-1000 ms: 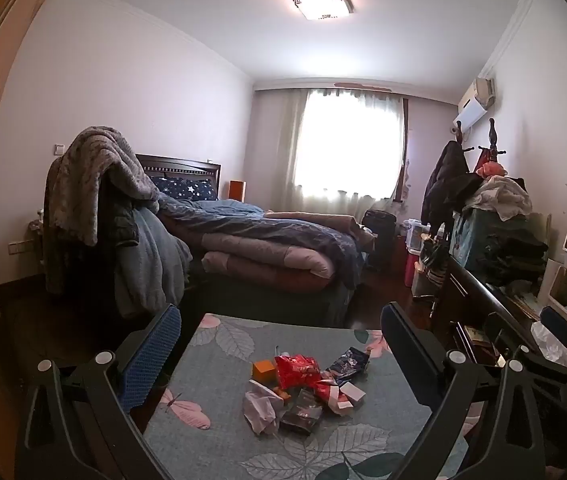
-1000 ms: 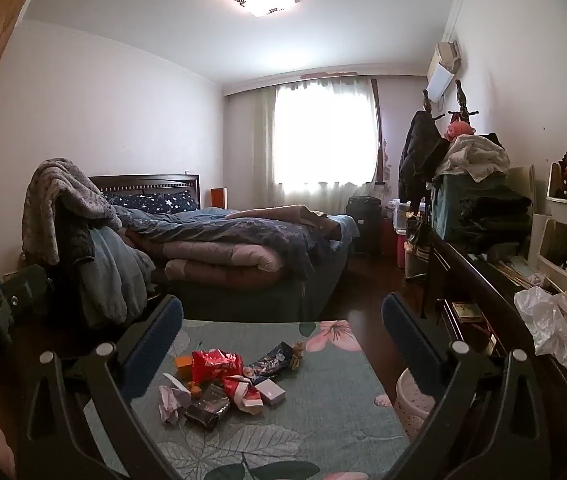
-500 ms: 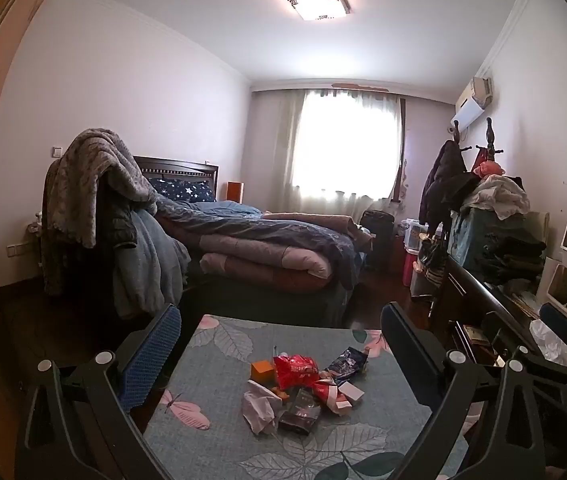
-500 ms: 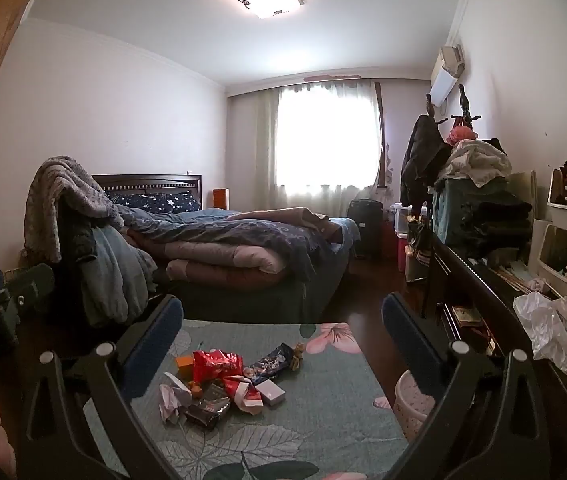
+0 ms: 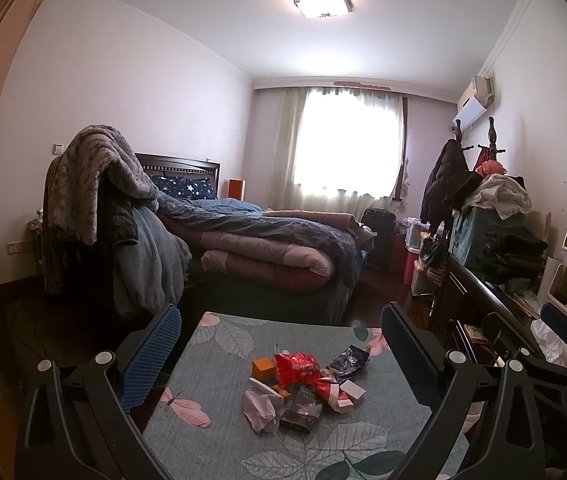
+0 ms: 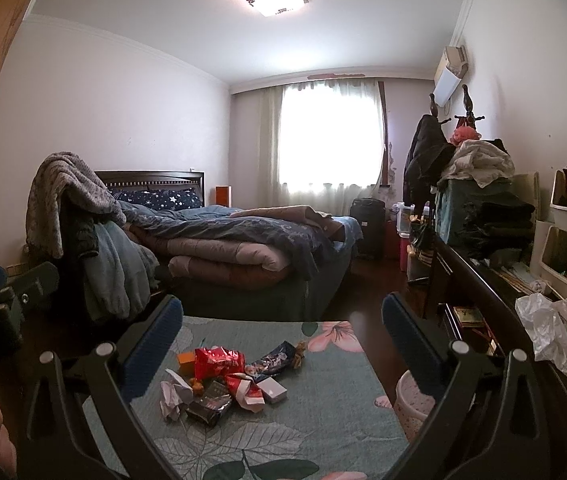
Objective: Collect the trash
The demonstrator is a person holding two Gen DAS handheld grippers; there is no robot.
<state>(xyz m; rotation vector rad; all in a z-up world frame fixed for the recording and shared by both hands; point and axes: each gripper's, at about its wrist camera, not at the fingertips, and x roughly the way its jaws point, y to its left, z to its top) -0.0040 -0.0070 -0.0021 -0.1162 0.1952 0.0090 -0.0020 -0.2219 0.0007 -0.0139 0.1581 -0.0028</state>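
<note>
My left gripper [image 5: 279, 354] and right gripper [image 6: 281, 344] both hang spread wide, holding nothing, above the table [image 5: 211, 360]. The trash pile [image 5: 303, 384] lies mid-table, nearer its far edge.

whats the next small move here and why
Probably lower the right gripper toward the trash pile, starting with the red wrapper on top. Both grippers hang open and empty above the table, and the pink bin stands beside it on the right.
</note>
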